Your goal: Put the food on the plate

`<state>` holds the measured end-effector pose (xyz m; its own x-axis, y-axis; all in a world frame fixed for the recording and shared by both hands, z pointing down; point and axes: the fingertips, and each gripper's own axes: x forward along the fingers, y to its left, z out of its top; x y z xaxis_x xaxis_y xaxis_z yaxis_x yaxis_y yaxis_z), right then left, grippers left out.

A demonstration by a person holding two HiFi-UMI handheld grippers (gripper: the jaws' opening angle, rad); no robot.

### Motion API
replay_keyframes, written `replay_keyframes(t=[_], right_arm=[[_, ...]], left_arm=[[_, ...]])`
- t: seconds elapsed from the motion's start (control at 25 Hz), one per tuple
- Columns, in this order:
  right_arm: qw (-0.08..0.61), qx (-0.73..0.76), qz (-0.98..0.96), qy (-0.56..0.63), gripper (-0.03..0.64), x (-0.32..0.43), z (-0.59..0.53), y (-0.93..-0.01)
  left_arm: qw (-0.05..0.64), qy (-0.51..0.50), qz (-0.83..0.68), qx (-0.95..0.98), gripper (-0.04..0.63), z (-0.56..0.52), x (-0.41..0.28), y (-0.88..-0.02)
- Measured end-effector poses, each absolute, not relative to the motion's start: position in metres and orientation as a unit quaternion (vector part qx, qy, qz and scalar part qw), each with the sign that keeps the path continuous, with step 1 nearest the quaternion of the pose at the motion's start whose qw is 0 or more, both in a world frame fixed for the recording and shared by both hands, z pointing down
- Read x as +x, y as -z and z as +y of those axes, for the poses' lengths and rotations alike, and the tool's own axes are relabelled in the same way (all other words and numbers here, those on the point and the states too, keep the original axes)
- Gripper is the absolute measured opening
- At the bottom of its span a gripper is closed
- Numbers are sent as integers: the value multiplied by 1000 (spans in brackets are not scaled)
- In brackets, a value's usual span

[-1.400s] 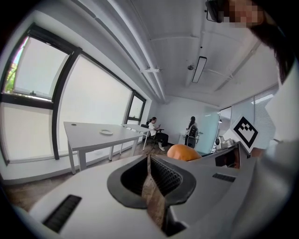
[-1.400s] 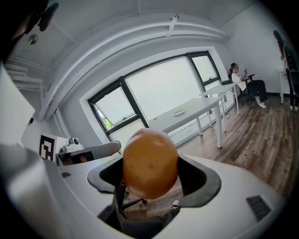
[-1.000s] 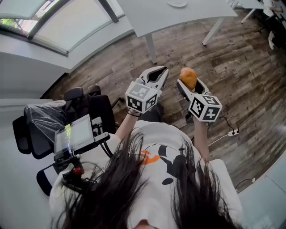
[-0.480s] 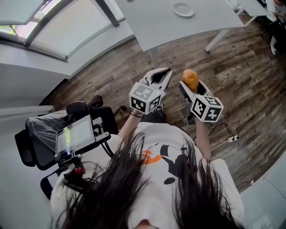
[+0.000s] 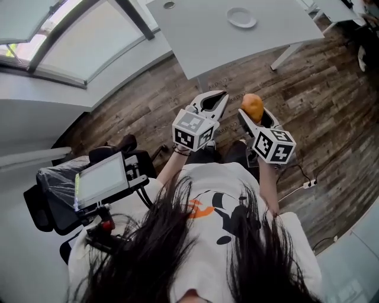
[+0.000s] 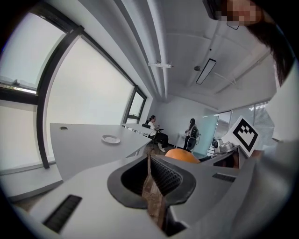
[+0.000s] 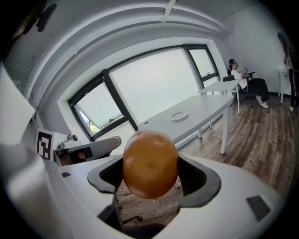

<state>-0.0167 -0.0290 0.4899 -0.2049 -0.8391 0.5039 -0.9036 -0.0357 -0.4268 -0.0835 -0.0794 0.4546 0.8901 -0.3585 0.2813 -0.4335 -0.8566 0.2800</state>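
My right gripper [image 5: 254, 109] [image 7: 150, 172] is shut on an orange-brown potato [image 5: 252, 106] [image 7: 150, 164], held in the air over the wooden floor. Beside it, my left gripper [image 5: 218, 98] [image 6: 150, 173] is shut with nothing between its jaws; in the left gripper view the potato [image 6: 182, 155] shows just past them. A small white plate [image 5: 241, 17] [image 6: 110, 139] [image 7: 179, 116] lies on the grey table [image 5: 201, 35] [image 7: 196, 119] ahead, well away from both grippers.
The table stands on white legs [image 5: 283, 49] over wood-plank floor [image 5: 320, 94]. A black chair with a tablet [image 5: 100, 179] is at my left. A cable and plug [image 5: 307, 176] lie on the floor at right. Two people [image 6: 156, 132] are far off by a window.
The view has moved toward the table: the plate and tabletop now show further into the frame. Both grippers keep their pose, the potato still held.
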Motion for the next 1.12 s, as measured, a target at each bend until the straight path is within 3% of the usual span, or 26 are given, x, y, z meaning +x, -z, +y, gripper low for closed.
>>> replay_keyframes(t=[0.28,0.52,0.84,1.12], right_arm=[[42,621,-692,-366,353,42,-77,-504],[53,601,-715,-354,353,58,-113,-498],[70,558,-743,-363,353,172,-227,-506],[77,544,-758,-353,353,181,-250,-493]], left_arm=[[177,-127,-208,954,11,-122,-24,-470],[168,-115,-242,949,11,-157,-13,-461],[185,-120,-283,933,11,-262,101,-471],[179,-111,-298,931,11,-284,113,-458]])
